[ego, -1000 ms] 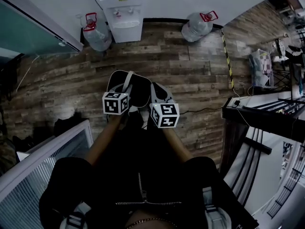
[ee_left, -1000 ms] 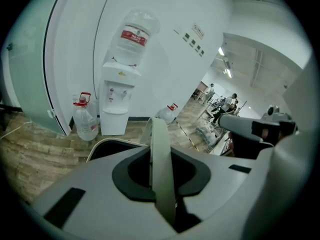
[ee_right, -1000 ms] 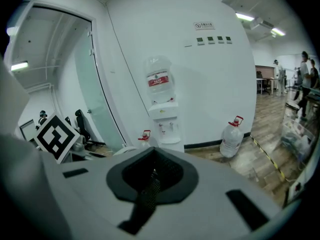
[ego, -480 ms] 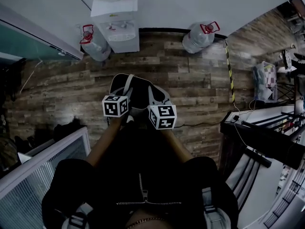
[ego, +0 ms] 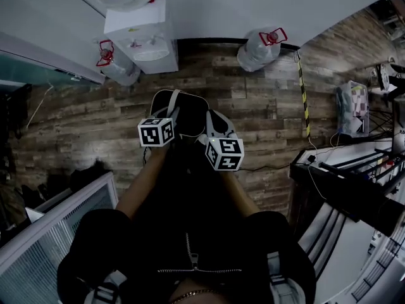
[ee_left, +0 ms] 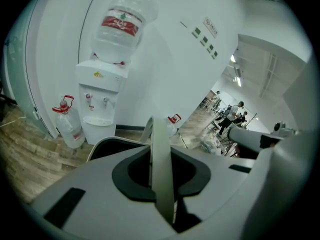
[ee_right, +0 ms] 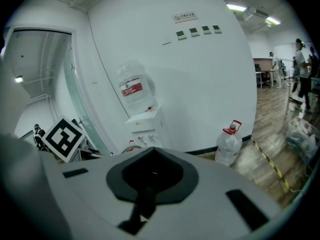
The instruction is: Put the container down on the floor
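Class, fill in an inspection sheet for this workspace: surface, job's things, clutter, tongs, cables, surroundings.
Surface: wooden plank floor, dimly lit.
Job's things: dark container with a pale rim, held in front of the person; whether it touches the floor cannot be told.
Clutter: one water bottle left of the water dispenser, another to its right; bag at far right.
Tongs: left tongs shut on the container's pale handle; right tongs together, nothing seen between them.
Cables: thin dark cable on the floor towards the black rack; striped tape nearby.
Surroundings: white wall, glass partition, people far off.
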The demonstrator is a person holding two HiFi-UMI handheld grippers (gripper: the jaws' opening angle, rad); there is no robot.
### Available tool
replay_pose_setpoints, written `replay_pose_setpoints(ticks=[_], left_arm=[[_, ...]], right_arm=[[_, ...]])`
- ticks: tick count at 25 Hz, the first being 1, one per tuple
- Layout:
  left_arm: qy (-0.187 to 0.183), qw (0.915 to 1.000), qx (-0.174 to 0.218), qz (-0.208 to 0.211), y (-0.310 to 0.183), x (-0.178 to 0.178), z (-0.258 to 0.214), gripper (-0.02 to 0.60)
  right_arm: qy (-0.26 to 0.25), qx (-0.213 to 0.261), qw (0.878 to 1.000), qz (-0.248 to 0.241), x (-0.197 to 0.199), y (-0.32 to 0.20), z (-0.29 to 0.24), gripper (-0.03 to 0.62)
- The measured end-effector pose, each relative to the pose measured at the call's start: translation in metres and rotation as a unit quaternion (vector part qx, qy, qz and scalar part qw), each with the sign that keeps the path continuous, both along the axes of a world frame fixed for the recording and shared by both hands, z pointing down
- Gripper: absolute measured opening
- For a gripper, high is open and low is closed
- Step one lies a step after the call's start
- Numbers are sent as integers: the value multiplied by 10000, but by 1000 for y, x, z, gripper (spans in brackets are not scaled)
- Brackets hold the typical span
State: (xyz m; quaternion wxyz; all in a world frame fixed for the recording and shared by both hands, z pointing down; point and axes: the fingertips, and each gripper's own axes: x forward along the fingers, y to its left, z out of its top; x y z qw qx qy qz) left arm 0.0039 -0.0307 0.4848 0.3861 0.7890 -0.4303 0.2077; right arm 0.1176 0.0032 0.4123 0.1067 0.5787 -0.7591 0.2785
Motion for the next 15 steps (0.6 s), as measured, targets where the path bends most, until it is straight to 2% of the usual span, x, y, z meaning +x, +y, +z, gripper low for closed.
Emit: replay_pose_setpoints(ticks=[8,15], left_arm=[[32,9999,-52,92,-51,34,10,57],[121,9995,-239,152,-116,49,25,57]], right_arm=[[36,-87,9998,172,23,-41,7,9],[158,-243,9992,267,33,-111,14,9]])
